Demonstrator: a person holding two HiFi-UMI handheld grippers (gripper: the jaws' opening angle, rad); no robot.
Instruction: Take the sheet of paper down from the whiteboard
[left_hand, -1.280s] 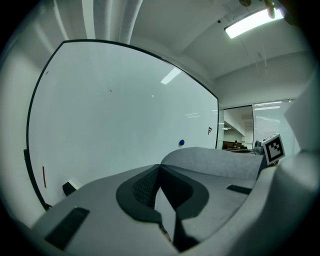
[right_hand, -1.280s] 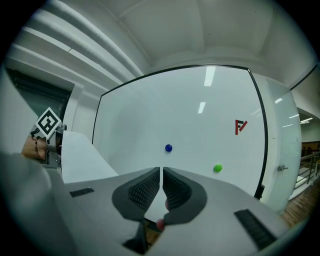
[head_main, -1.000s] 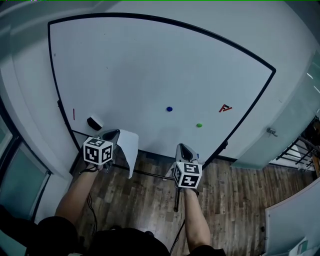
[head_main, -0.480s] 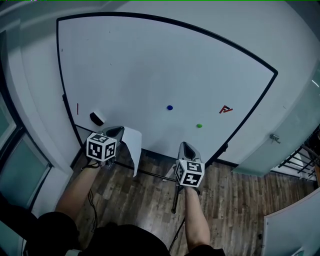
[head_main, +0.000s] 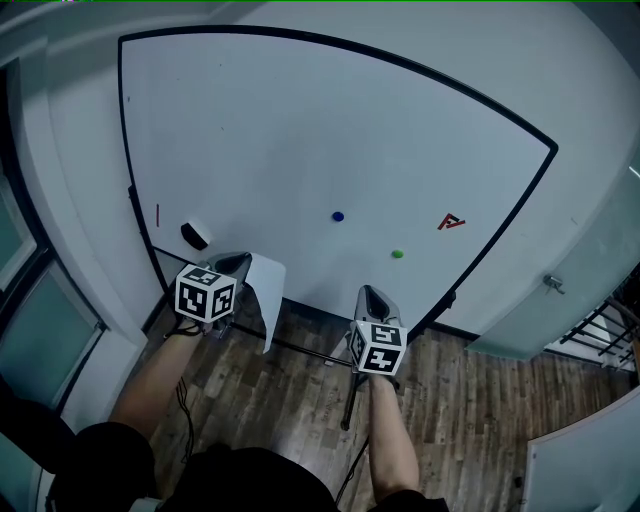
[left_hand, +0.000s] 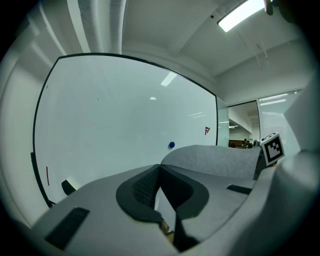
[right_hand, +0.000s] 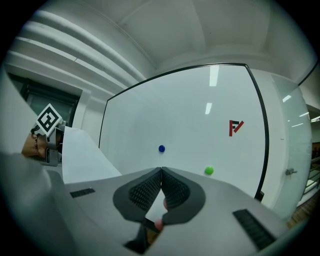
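Already the sheet of paper (head_main: 264, 300) is off the whiteboard (head_main: 300, 130). It hangs from the left tool (head_main: 233, 265), which is clamped on its upper edge. Its long axis runs down toward the floor, just in front of the board's lower left. The right tool (head_main: 372, 292), pads together, stands well apart to the sheet's right. Against a second ago, left tool and sheet have barely shifted.
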